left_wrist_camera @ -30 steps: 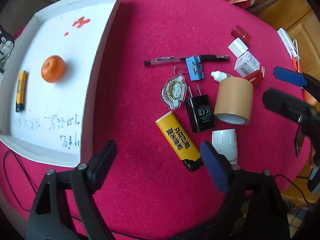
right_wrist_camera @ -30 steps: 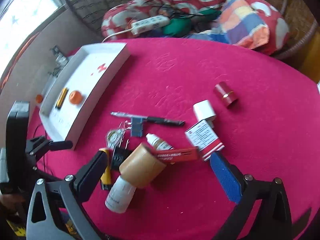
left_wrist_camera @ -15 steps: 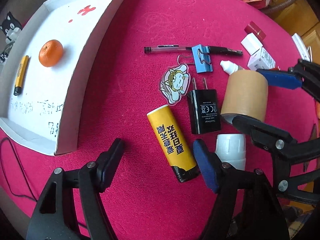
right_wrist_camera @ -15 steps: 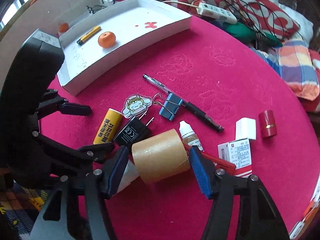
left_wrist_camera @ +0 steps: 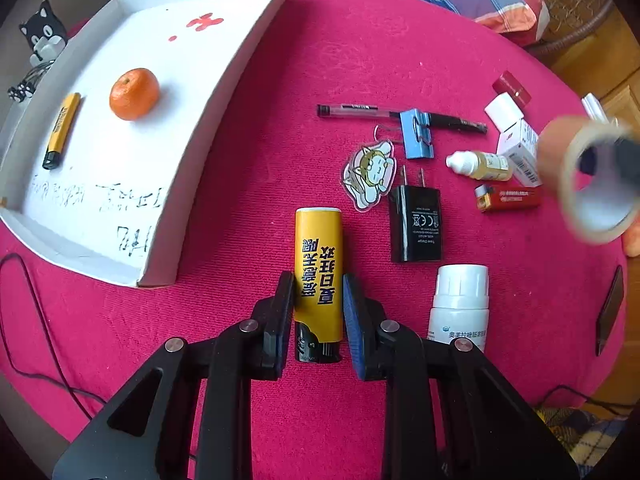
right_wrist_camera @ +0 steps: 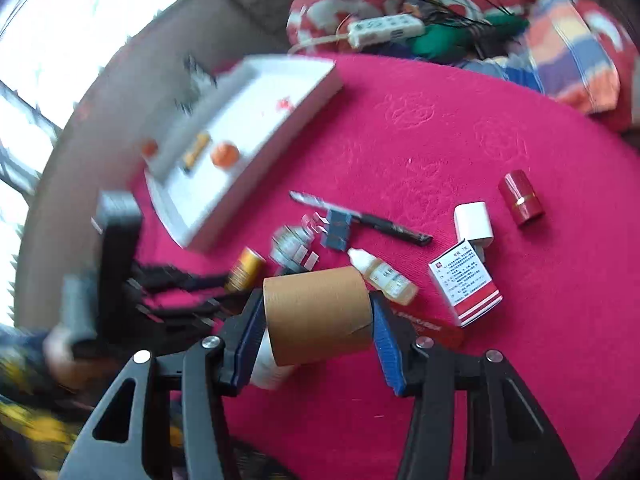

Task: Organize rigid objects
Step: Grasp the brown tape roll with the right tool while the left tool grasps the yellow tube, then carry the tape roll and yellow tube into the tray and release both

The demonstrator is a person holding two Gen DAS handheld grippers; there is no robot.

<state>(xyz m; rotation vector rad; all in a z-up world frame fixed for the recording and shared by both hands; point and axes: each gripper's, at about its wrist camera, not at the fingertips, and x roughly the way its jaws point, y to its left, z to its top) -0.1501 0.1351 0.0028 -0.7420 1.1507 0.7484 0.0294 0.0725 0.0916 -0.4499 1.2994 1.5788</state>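
Note:
My left gripper [left_wrist_camera: 318, 300] is shut on a yellow cylinder with black lettering [left_wrist_camera: 319, 264], which lies on the red tablecloth. My right gripper [right_wrist_camera: 318, 320] is shut on a brown tape roll [right_wrist_camera: 318, 314] and holds it lifted above the table; the roll shows blurred at the right in the left wrist view [left_wrist_camera: 584, 176]. A white tray [left_wrist_camera: 224, 92] at the left holds an orange [left_wrist_camera: 134, 94] and a small yellow lighter [left_wrist_camera: 62, 130].
On the cloth lie a black charger [left_wrist_camera: 416, 224], a white bottle [left_wrist_camera: 460, 304], a cartoon keychain [left_wrist_camera: 368, 174], a blue binder clip [left_wrist_camera: 416, 134], a pen [left_wrist_camera: 400, 114], a dropper bottle [left_wrist_camera: 480, 164], a red box [left_wrist_camera: 508, 198], white boxes [right_wrist_camera: 466, 284] and a red cap [right_wrist_camera: 522, 198].
My left gripper moved forward and closed on the yellow cylinder. My right gripper closed on the tape roll and lifted it off the table.

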